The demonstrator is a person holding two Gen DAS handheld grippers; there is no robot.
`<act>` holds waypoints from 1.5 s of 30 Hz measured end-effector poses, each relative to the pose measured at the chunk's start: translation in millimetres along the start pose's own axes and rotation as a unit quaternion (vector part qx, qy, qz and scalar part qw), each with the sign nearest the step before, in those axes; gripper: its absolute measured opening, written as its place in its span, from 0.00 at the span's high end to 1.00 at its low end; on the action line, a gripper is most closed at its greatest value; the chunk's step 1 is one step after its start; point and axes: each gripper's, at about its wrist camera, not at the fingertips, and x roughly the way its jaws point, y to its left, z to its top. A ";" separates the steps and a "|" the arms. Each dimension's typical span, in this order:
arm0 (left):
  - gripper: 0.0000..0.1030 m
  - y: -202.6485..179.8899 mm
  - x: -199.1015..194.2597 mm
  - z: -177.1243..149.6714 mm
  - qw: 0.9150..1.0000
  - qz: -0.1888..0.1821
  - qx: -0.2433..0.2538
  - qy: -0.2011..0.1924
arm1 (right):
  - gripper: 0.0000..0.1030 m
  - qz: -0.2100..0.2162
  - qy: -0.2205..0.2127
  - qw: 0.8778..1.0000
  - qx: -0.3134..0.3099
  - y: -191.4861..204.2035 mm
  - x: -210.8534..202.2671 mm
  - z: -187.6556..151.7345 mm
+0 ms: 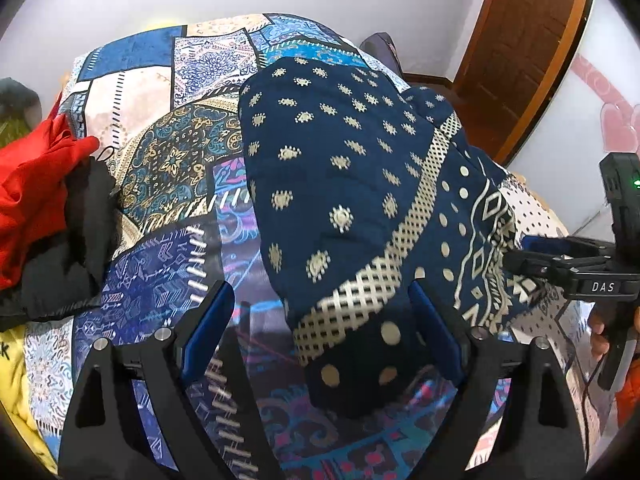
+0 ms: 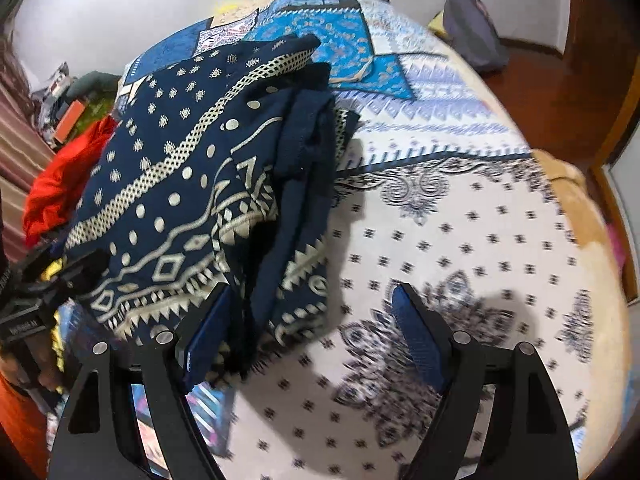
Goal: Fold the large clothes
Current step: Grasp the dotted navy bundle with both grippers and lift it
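Observation:
A navy garment (image 1: 340, 184) with cream dots and bands lies folded on the patchwork bedspread (image 1: 168, 160). My left gripper (image 1: 322, 332) is open, tilted down over the garment's near corner. That corner lies loosely between the fingers, close to the right pad. In the right wrist view the same garment (image 2: 180, 208) shows stacked layers. My right gripper (image 2: 314, 334) is open at its near right edge, with the fabric against its left finger and bare bedspread (image 2: 460, 240) under the rest of the gap. Each gripper appears in the other's view, the right gripper (image 1: 532, 260) and the left gripper (image 2: 60, 280).
A red cloth (image 1: 36, 184) and a black cloth (image 1: 80, 248) are heaped at the bed's left, with a yellow cloth (image 1: 16, 380) below them. A grey bag (image 2: 472, 32) sits at the far corner. A wooden door (image 1: 520, 40) stands beyond the bed's right side.

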 end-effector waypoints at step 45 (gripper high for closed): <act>0.07 72.5 91.3 75.4 0.951 -0.216 -0.199 0.091 | 0.14 0.196 0.043 0.975 0.097 -4.3 82.2 82.4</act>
